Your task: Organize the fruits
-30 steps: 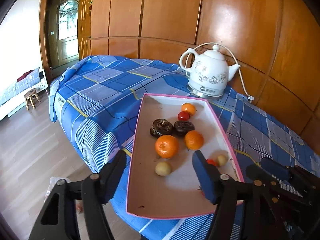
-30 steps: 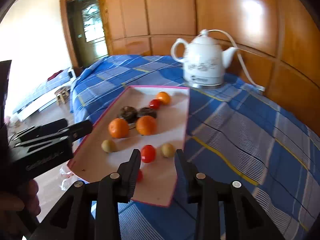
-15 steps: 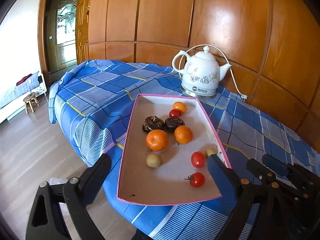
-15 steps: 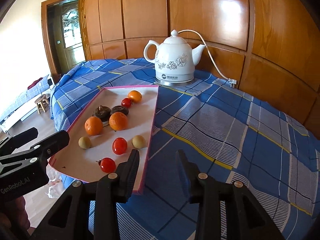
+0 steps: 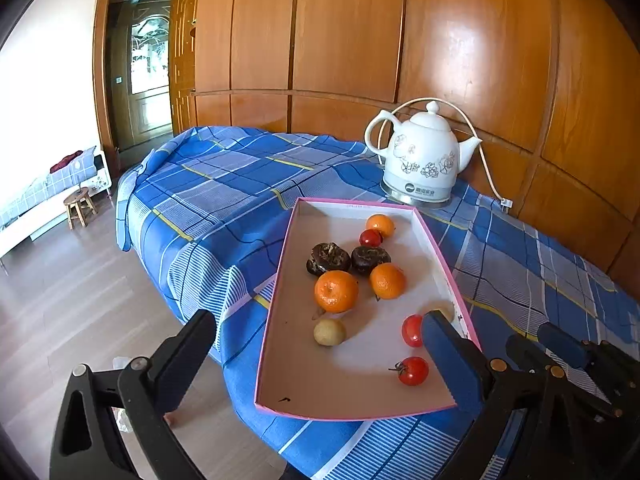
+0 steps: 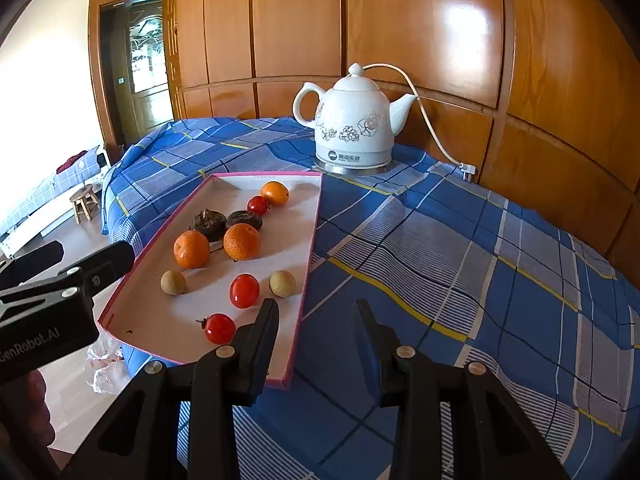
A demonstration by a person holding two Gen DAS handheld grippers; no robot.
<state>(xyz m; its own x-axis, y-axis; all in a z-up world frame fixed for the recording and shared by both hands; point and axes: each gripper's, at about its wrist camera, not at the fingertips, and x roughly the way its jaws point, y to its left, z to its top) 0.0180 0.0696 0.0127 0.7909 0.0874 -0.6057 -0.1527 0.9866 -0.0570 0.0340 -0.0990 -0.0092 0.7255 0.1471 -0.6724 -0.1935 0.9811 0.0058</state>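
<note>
Cardboard tray (image 5: 280, 320) overhanging worktop (image 6: 440, 240) edge; both grippers (left (image 5: 320, 344), right (image 6: 316, 320)) with fingers apart, empty: risk of tipping tray, rolling tomatoes (image 6: 219, 328) off.

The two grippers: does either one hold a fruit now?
No. The left gripper and the right gripper are both open and empty; the fruits lie in the tray.

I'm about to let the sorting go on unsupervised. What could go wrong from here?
The tray sticks out past the table's edge, so a downward push on its near end might tip it. The round tomatoes lie loose near that low rim and could roll off. The kettle has a trailing cord an arm could snag.
</note>
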